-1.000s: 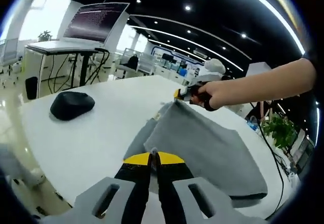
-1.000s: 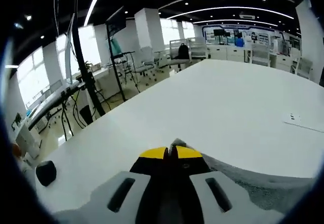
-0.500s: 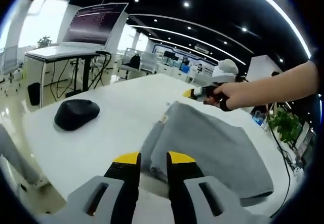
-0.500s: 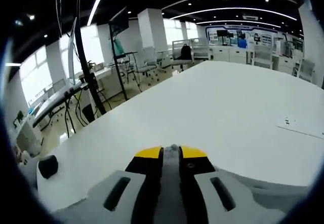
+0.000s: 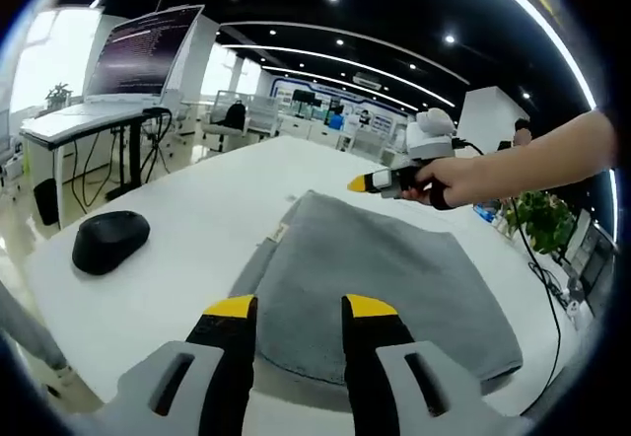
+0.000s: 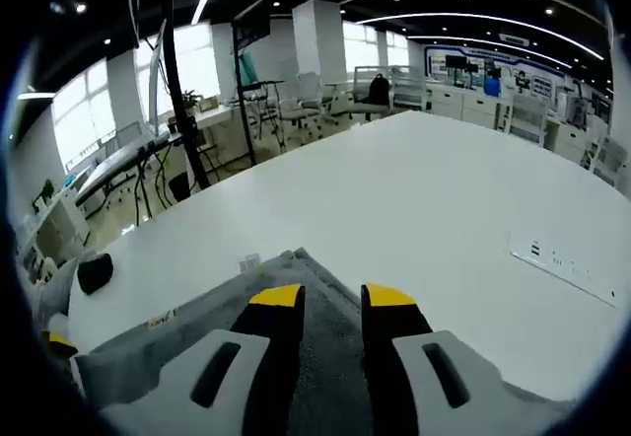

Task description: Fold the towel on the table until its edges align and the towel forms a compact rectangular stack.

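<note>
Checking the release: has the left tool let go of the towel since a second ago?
Yes. The left tool now stands open above the towel, which lies flat on the table.

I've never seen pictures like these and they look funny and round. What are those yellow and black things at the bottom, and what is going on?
Those are grabbing tools, a bit like big tongs. A person holds one in each hand, and a small camera rides on each tool, so each picture looks out over its own two yellow-tipped jaws.

In the left gripper view, the left gripper is at the bottom with its jaws apart. Farther off you can see the person's hand holding the right gripper. In the right gripper view, the right gripper also has its jaws apart.

On the white table lies a gray towel, folded over so it is doubled. Neither tool is holding it right now. A black computer mouse sits on the table beside it. Behind is a big office with desks and a screen.
</note>
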The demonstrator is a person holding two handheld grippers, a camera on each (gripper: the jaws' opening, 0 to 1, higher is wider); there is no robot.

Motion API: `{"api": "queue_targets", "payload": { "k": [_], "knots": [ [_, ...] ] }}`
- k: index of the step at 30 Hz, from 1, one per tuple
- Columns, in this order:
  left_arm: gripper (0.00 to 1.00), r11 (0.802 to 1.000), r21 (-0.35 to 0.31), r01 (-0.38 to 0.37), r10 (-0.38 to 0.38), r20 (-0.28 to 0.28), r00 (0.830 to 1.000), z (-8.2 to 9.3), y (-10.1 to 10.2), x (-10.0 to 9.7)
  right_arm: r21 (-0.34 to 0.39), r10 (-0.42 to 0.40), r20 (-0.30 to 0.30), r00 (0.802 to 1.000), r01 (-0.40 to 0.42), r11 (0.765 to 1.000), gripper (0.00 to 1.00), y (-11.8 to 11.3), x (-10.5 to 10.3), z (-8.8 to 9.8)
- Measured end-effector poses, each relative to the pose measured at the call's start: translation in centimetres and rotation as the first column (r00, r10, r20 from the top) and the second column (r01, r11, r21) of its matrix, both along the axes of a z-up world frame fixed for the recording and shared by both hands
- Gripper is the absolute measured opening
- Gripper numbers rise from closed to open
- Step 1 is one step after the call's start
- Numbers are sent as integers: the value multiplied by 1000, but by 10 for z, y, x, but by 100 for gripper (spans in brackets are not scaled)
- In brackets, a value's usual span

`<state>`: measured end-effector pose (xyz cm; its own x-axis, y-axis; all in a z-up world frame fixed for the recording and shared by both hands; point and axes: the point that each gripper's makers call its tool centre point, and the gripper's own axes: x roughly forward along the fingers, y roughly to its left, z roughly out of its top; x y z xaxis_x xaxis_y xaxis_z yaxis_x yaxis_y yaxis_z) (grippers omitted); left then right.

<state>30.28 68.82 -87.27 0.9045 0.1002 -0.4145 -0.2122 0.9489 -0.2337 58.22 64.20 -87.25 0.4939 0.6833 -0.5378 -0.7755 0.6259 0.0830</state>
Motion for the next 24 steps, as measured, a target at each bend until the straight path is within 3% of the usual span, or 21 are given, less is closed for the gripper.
{"api": "queue_targets", "payload": {
  "k": [3,10,17,24],
  "knots": [
    [39,1000,-2,25,-25,0,1000,3,-11,5,-14,13,-1,1000,-13,1000,23,-8,2,-2],
    [54,994,-4,105,-105,-42,994,-1,-41,11,-41,82,25,996,-80,996,27,-24,0,0],
    [57,983,-9,185,-185,-62,981,1,-79,14,-25,127,-19,992,-128,991,36,-47,1,-2],
    [60,962,-12,272,-272,-82,959,-1,-109,14,-39,99,-53,994,-101,994,42,-83,1,-9]
  ]
}}
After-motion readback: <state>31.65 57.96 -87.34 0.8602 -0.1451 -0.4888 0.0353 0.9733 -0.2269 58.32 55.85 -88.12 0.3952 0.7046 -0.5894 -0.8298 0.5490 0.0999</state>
